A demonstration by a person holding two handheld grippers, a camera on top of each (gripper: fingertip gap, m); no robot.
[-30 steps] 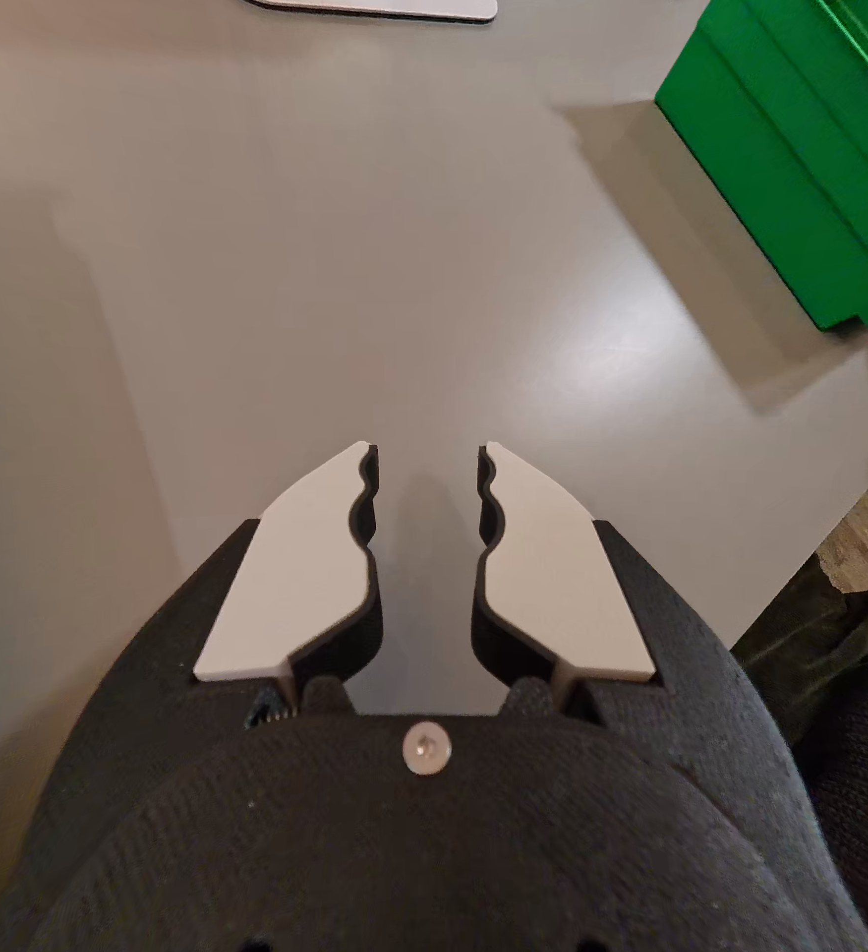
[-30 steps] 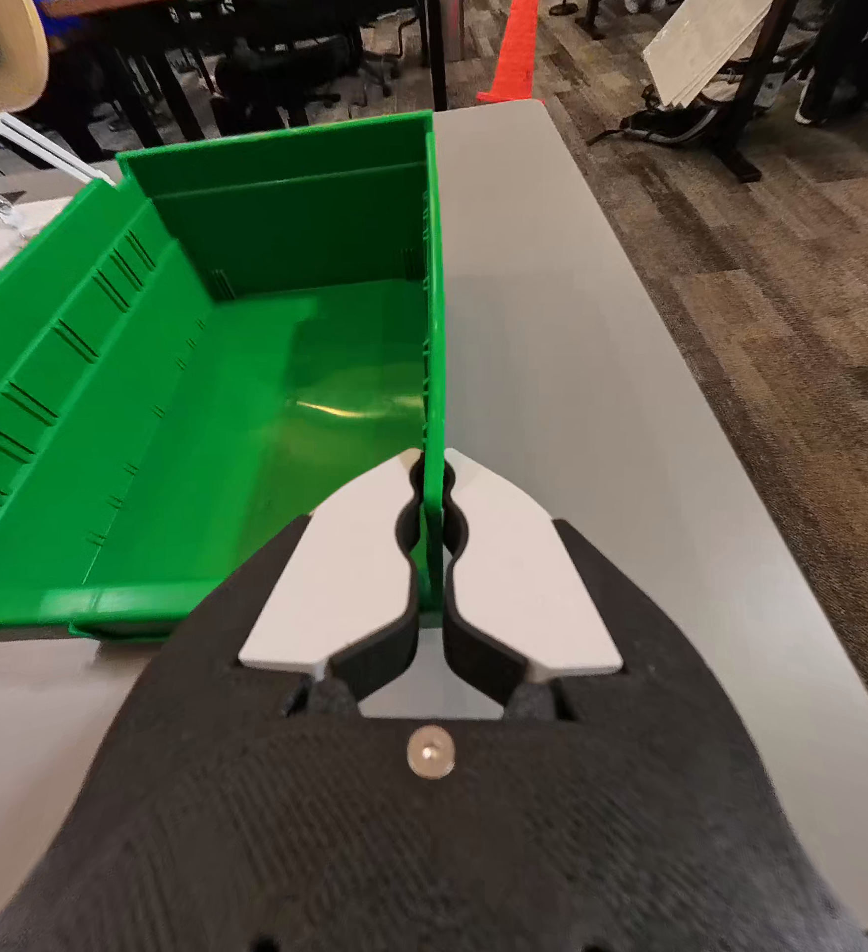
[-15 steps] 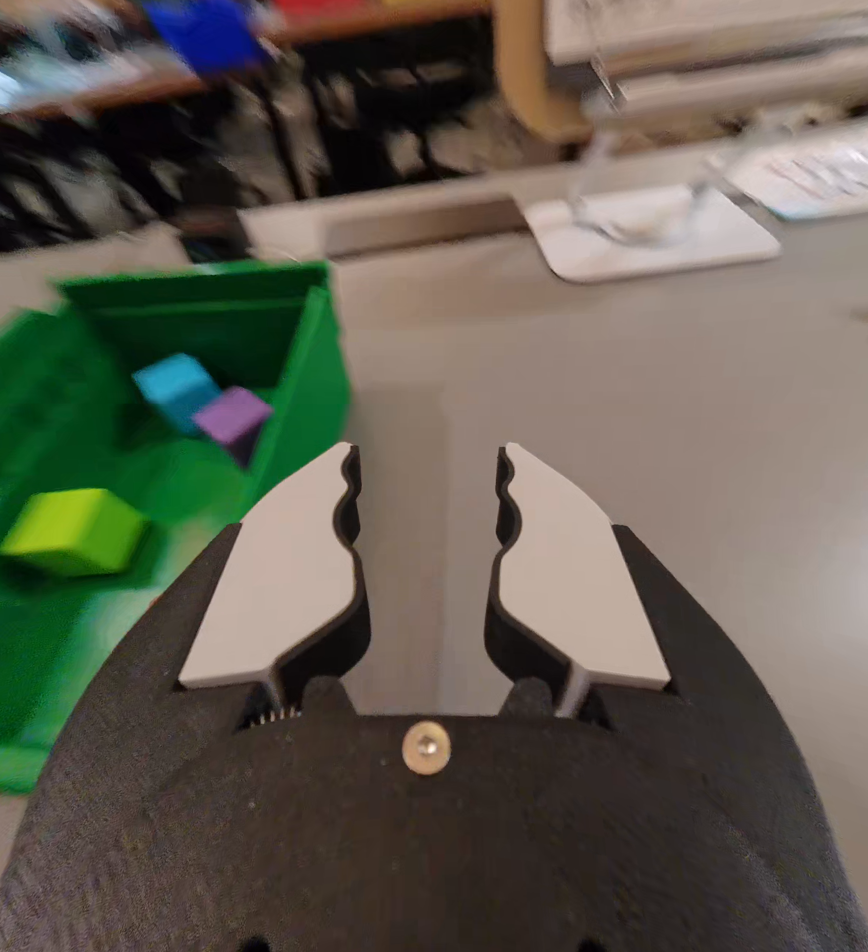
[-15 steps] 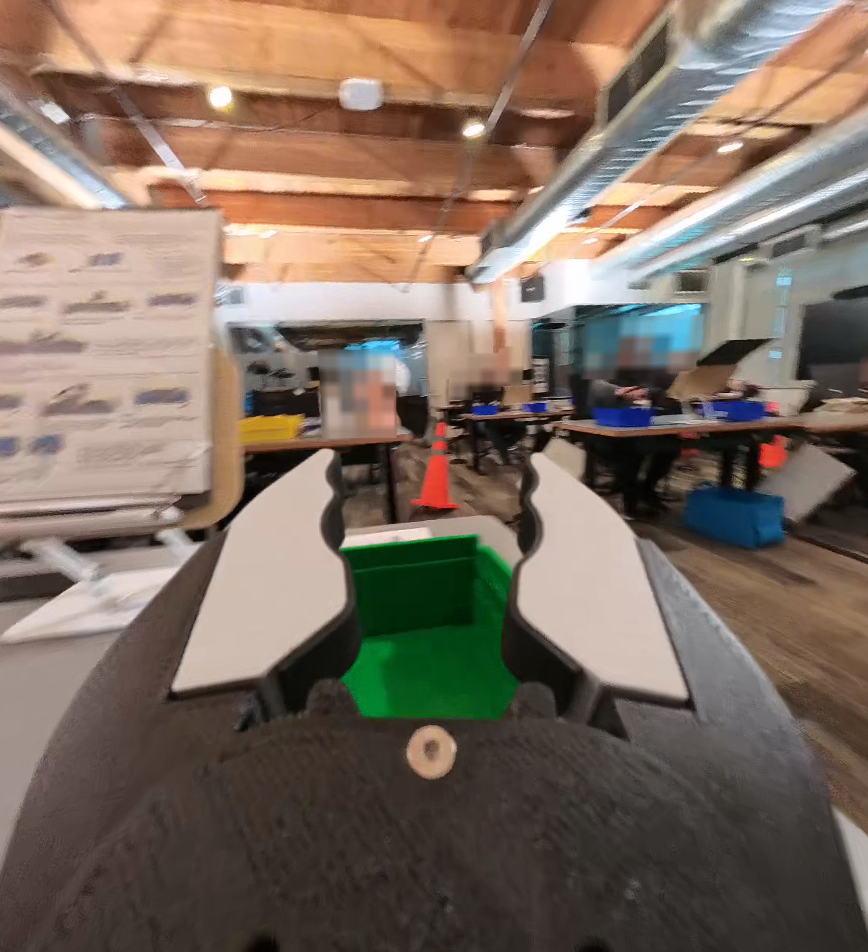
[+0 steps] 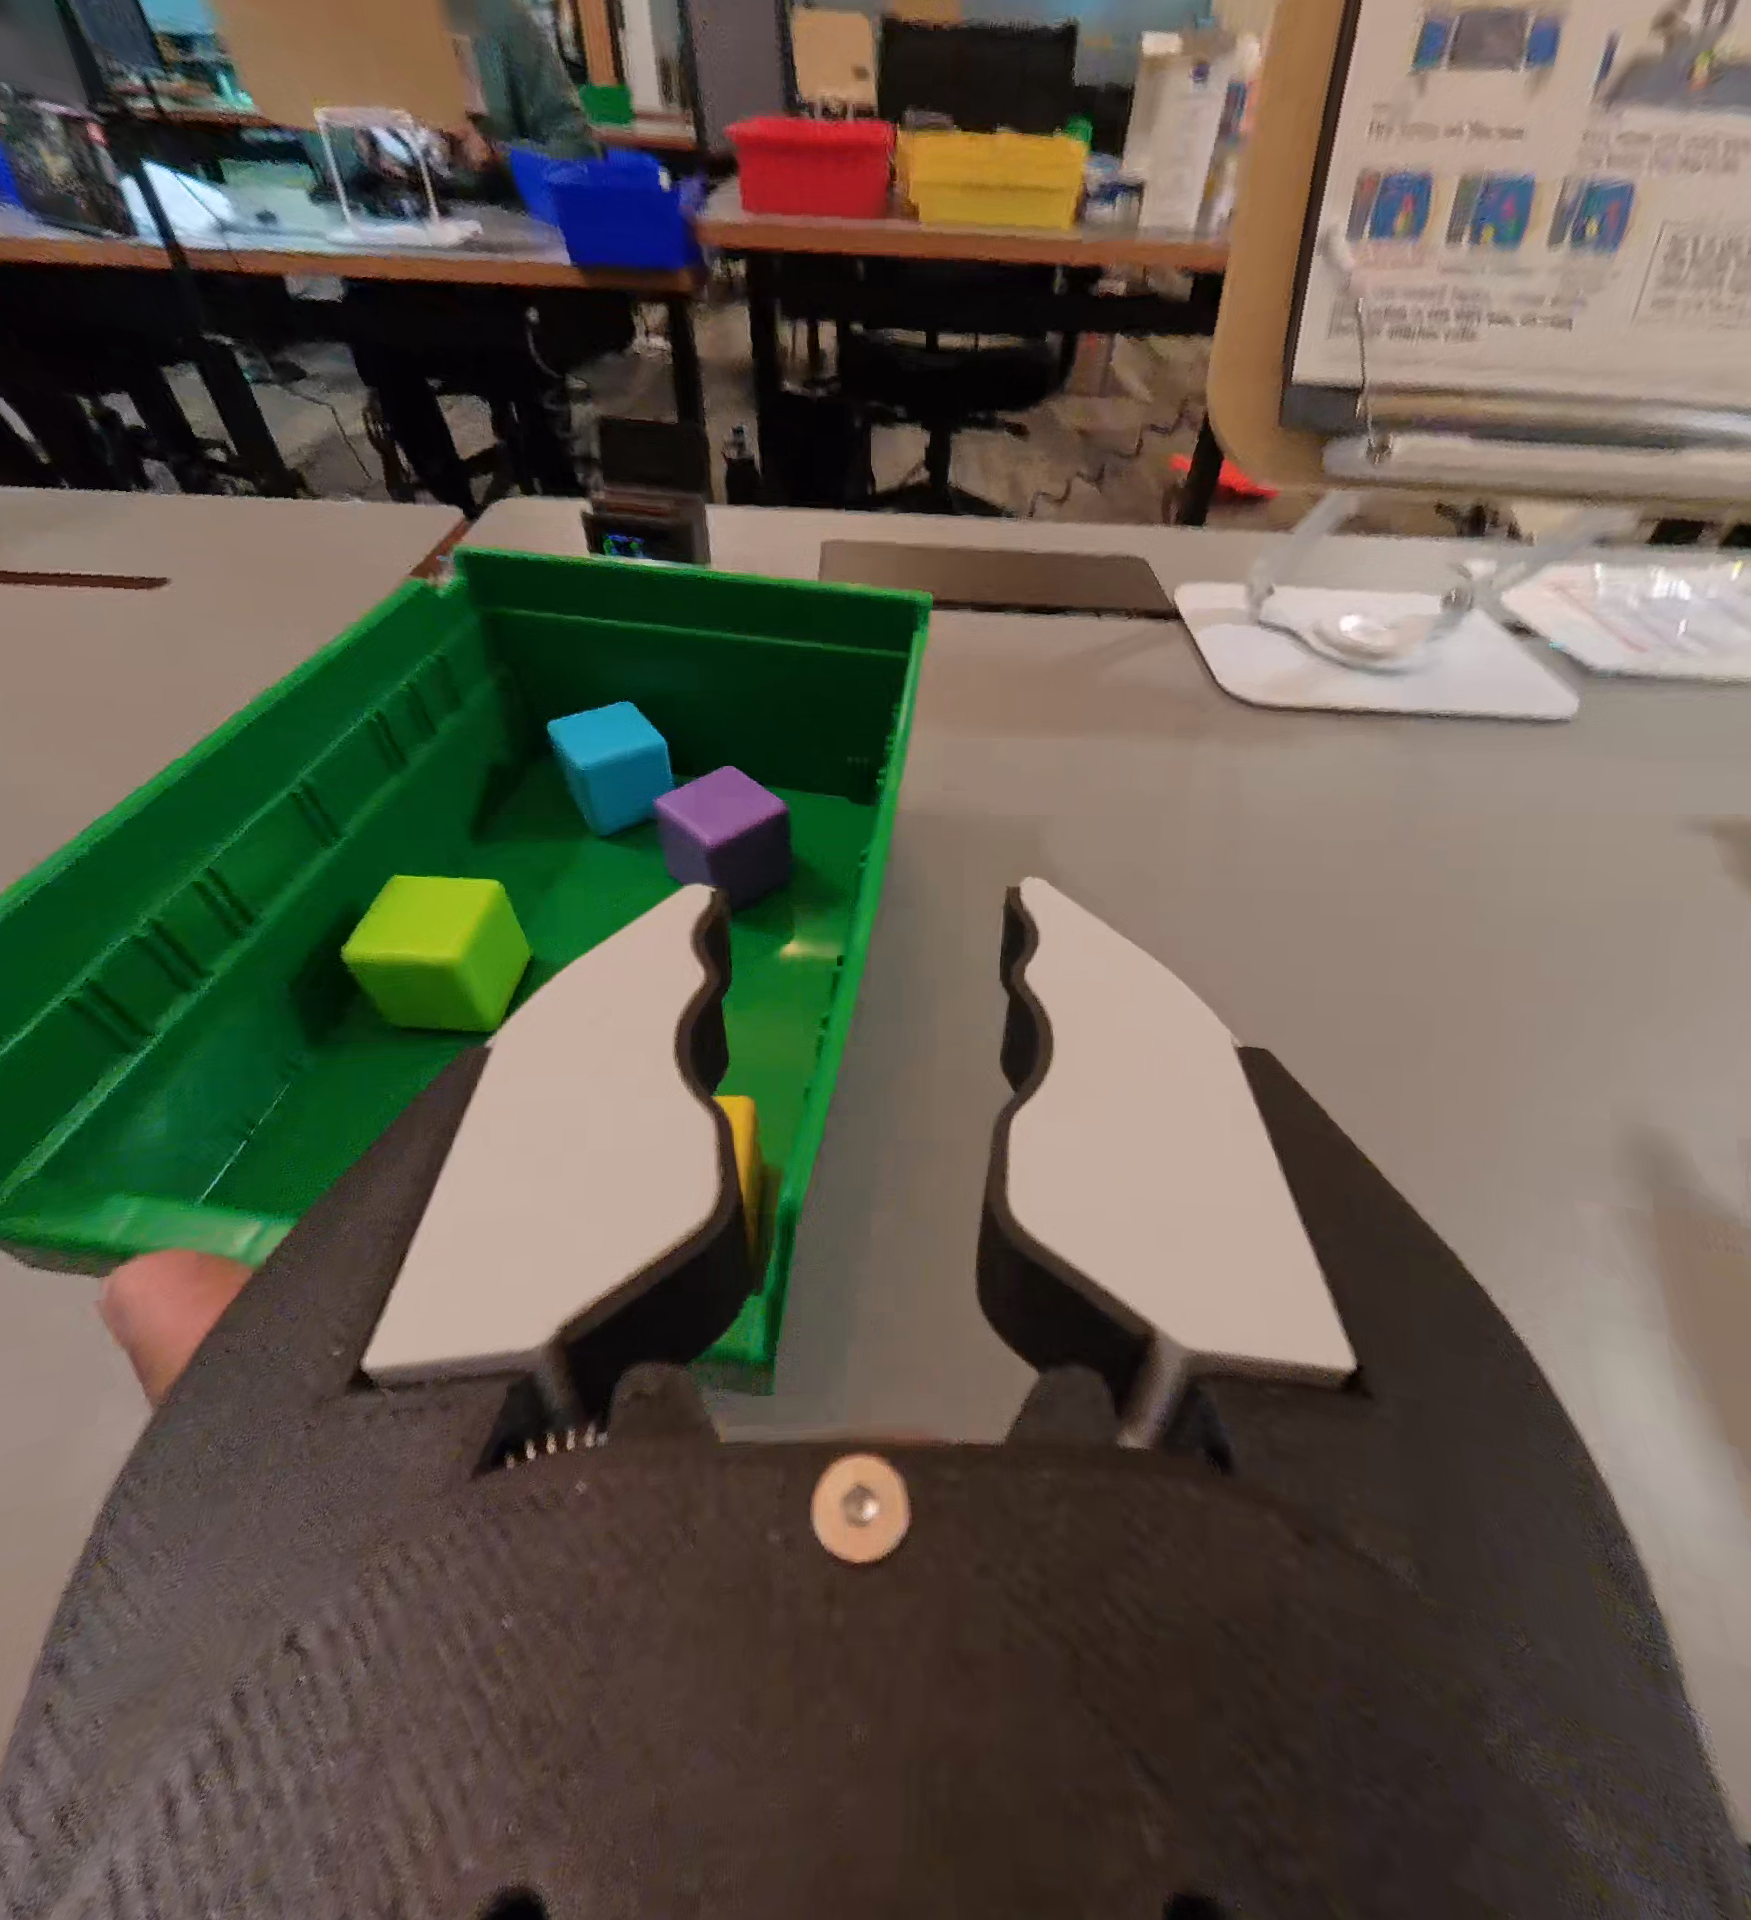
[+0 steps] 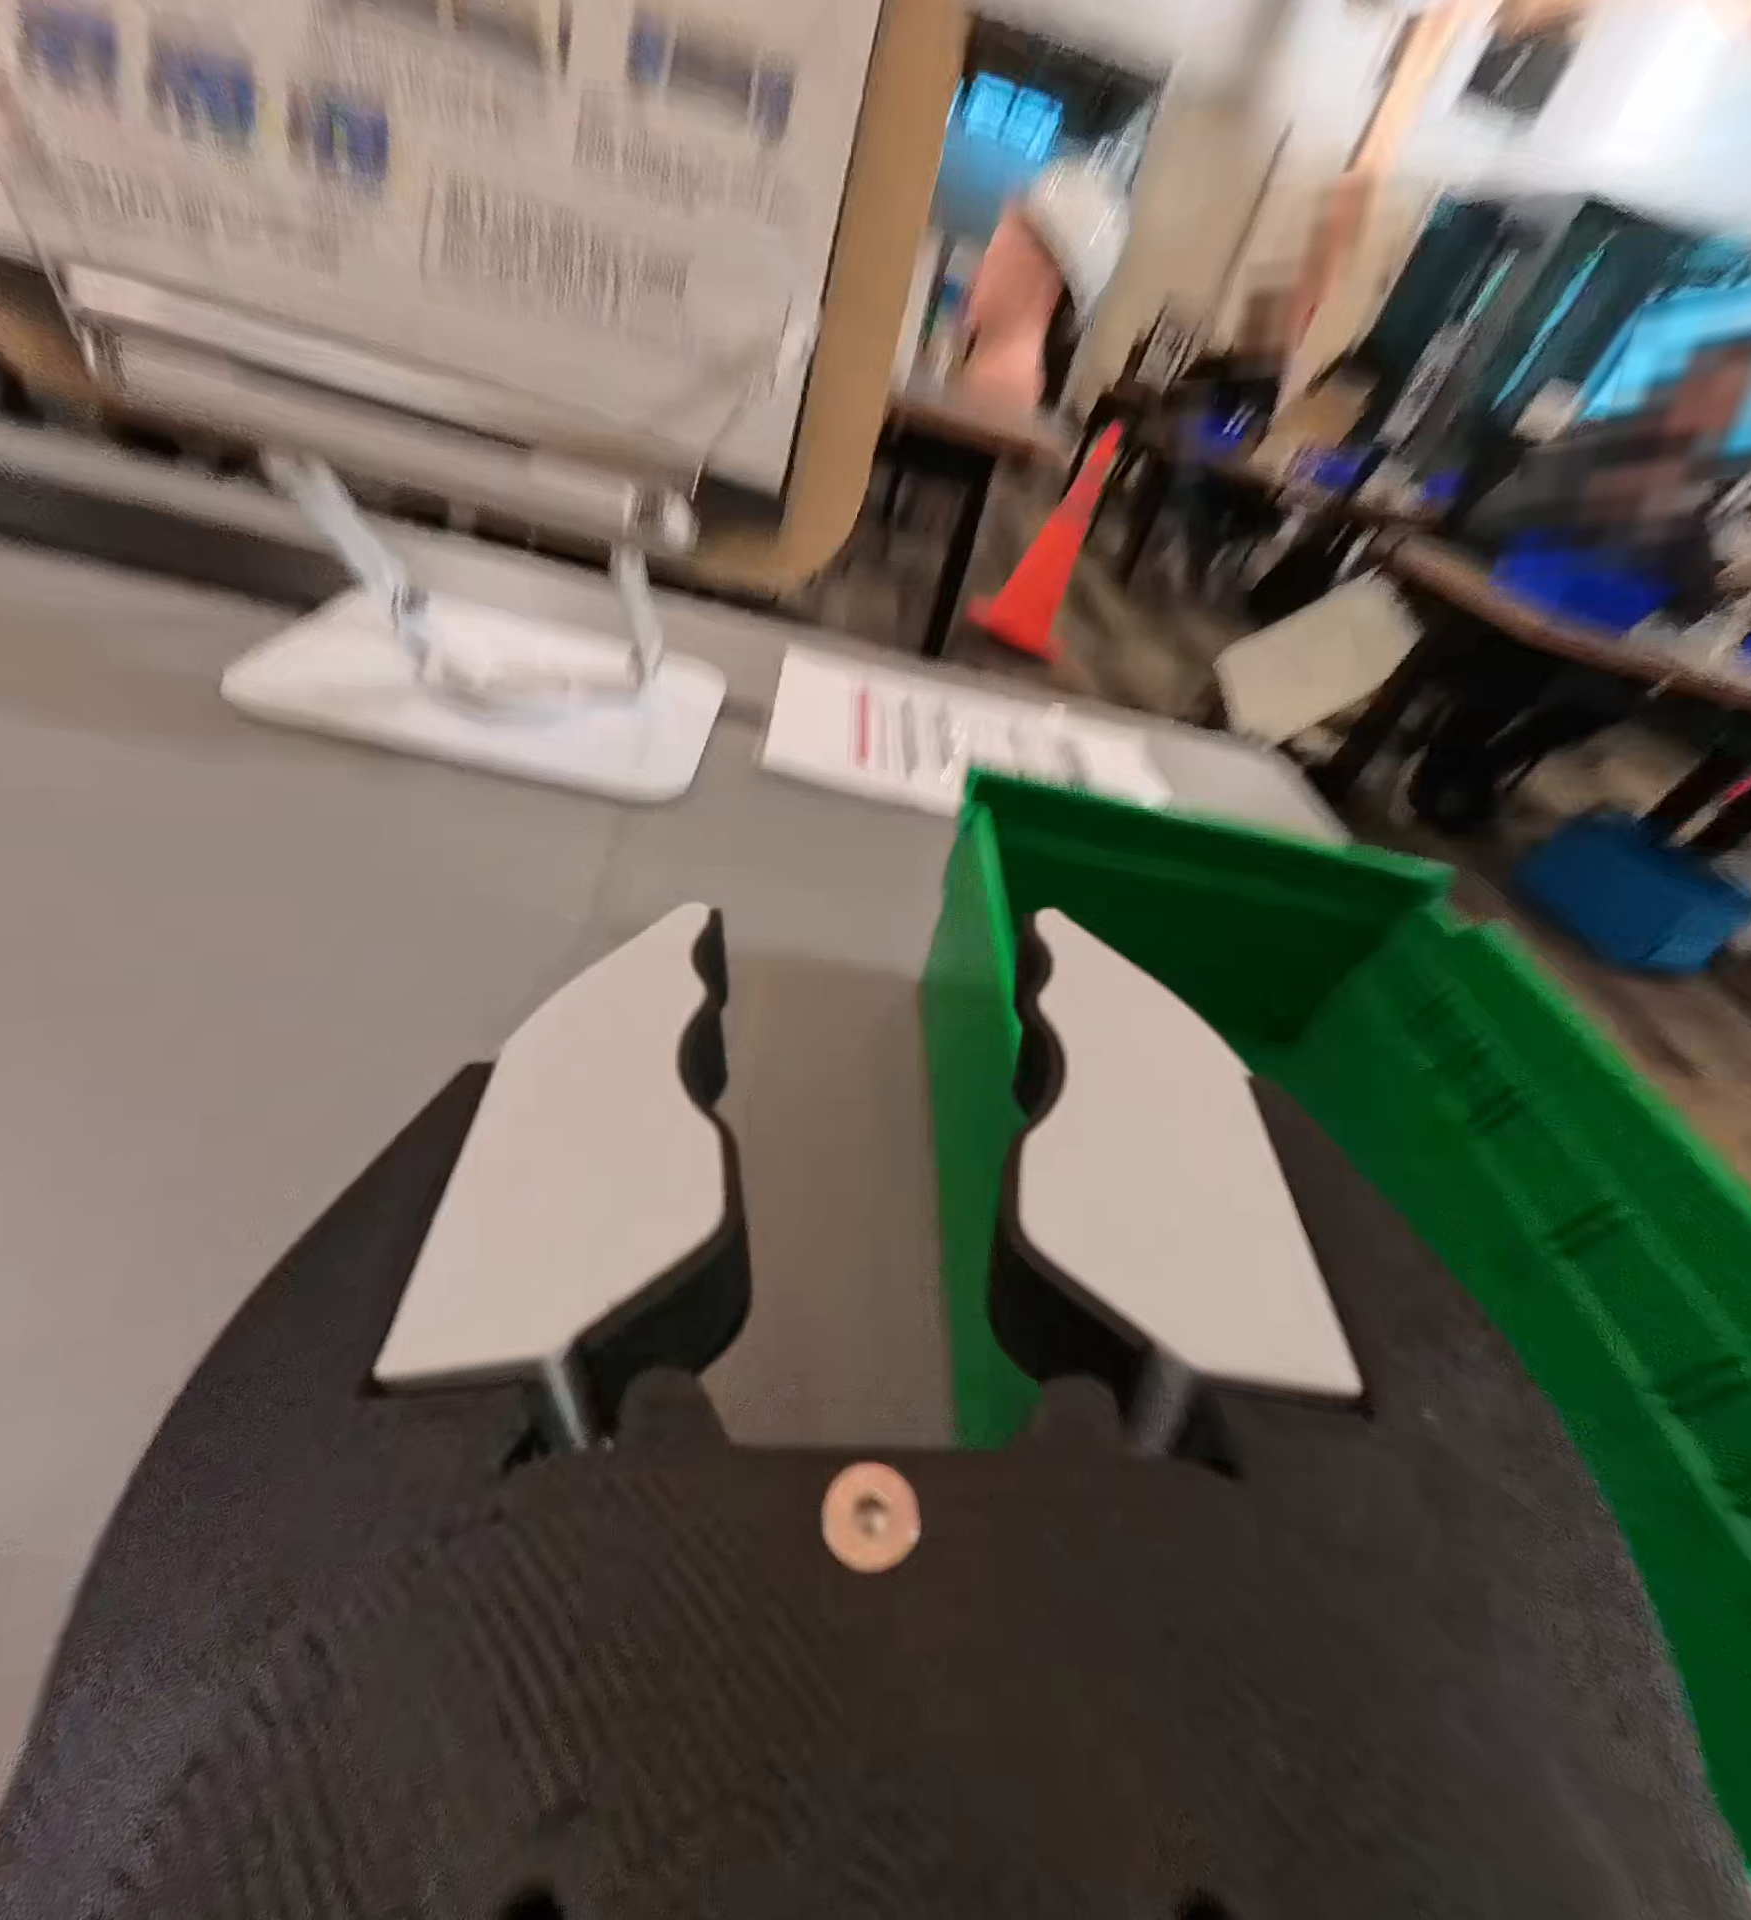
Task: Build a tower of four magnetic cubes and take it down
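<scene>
In the left wrist view a green bin (image 5: 175, 831) sits on the grey table (image 5: 1370, 935). It holds a lime cube (image 5: 435, 961), a cyan cube (image 5: 609, 764), a purple cube (image 5: 723, 831) and a yellow cube (image 5: 741, 1153) partly hidden by my left finger. My left gripper (image 5: 860, 914) is open and empty, its jaws straddling the bin's right wall from above. In the right wrist view my right gripper (image 6: 871, 930) is open and empty, its jaws astride the left wall of another green bin (image 6: 1473, 1091). I cannot see inside that bin.
A white stand base (image 5: 1370, 665) holds a board of printed sheets (image 5: 1577, 187) at the back of the table; it also shows in the right wrist view (image 6: 476, 696). Papers (image 6: 954, 738) lie beside it. A fingertip (image 5: 164, 1320) shows at the left bin's near edge. An orange cone (image 6: 1047, 561) stands on the floor. The grippers' ends are close to 50 centimeters from one another.
My left gripper swung from bare table to the bin with cubes and opened wider. My right gripper let go of its bin's wall, opened, tilted up, then came down at the left wall.
</scene>
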